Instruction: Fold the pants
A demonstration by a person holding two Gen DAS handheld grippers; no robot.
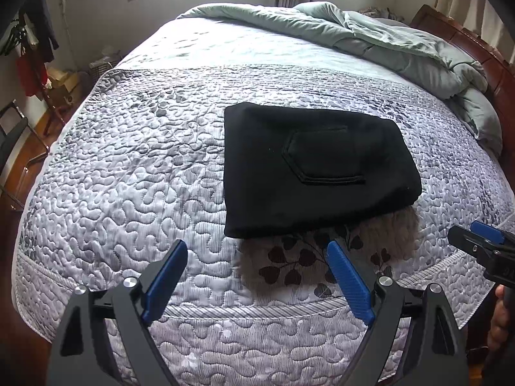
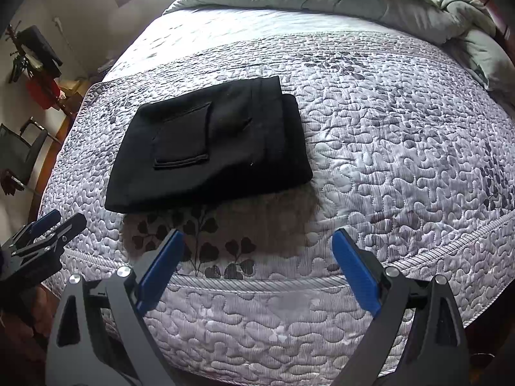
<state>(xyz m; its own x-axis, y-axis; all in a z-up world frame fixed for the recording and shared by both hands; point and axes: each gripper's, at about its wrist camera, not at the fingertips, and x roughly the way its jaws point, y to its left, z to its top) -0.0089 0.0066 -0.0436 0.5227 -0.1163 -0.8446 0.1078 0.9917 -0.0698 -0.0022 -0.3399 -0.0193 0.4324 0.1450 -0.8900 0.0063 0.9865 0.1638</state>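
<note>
Black pants [image 1: 315,173] are lying folded into a compact, layered rectangle on the quilted bedspread [image 1: 128,167], back pocket facing up. The left gripper [image 1: 257,276] and right gripper [image 2: 257,267] are hovering just short of the pants' near edge, both spread apart and holding nothing. The folding is looking essentially complete, with at most a final tidying left.

We find no words, labels, brand marks or numbers that we can read in either view. A pale mark shows on the dark body of the right gripper [image 1: 482,244] at the edge of the left wrist view, but it is cut off and too blurred for us to make out.
</note>
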